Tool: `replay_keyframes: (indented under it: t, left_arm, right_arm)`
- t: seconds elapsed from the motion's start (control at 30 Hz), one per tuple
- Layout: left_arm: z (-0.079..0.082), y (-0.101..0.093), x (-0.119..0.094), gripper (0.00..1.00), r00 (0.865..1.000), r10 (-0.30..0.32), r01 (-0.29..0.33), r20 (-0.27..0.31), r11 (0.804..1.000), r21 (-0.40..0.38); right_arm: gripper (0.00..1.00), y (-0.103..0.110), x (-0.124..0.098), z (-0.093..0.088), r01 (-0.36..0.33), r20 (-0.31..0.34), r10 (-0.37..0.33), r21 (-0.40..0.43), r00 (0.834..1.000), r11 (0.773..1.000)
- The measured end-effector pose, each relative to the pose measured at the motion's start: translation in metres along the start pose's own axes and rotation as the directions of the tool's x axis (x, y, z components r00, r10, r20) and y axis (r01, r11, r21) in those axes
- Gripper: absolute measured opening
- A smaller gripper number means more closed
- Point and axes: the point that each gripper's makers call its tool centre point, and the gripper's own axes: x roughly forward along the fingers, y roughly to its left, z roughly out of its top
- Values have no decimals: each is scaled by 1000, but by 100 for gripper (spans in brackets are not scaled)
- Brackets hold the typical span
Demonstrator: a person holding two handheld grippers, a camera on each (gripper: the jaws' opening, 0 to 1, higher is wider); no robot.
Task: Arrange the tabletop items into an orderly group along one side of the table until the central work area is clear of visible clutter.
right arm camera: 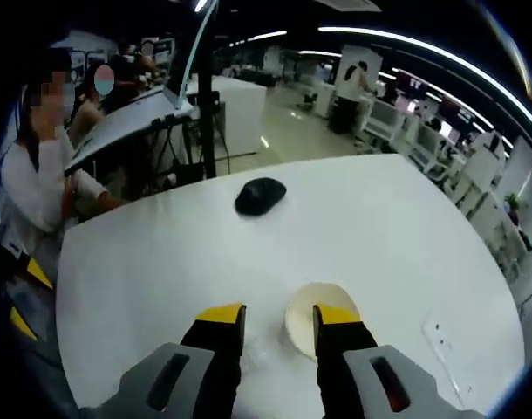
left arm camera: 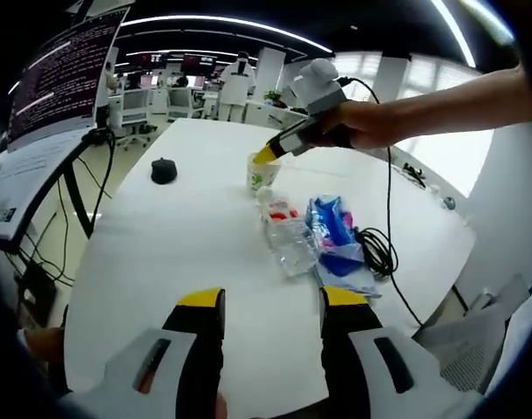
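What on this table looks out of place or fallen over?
The clear plastic bottle lies on its side beside the crumpled blue bag, and a black cable trails over the table edge. The cup stands upright.

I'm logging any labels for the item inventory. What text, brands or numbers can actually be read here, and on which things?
None can be read.
Monitor: rows of light text on dark, too small.
Cup: green print, blurred.
Plastic bottle: red on its label, no legible words.
Blue packet: print too blurred.
Black mouse: no marking visible.
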Motion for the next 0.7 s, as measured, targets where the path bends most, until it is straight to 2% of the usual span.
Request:
replay_keyframes:
  t: [0.1,0.17,0.3,0.47,0.5,0.63,0.7]
  left_arm:
    - [4,-1,0,42,1000,-4,4,6,1000,-1]
    - [8,-5,0,43,1000,-8,8,12,1000,-1]
    - [9,-6,2,43,1000,-11,11,12,1000,9]
    - [14,-13,6,42,1000,-19,19,11,1000,8]
    - [15,-14,7,42,1000,-19,19,11,1000,8]
    - [20,-17,9,42,1000,-25,25,13,1000,-2]
    - [22,-18,11,42,1000,-28,28,14,1000,-1]
  right_arm:
    - [35,-7,-2,-4,-3,25,3,23,1000,1000]
    - [37,-5,-13,0,-7,55,4,60,998,998]
    - [39,-11,-39,-8,18,84,-24,78,996,997]
    - [41,-22,-74,-19,50,124,-64,111,990,993]
    - [41,-20,-88,-22,56,134,-73,124,988,991]
    - [43,-26,-113,-36,80,154,-103,151,983,985]
    - [44,-28,-117,-42,88,163,-115,166,980,982]
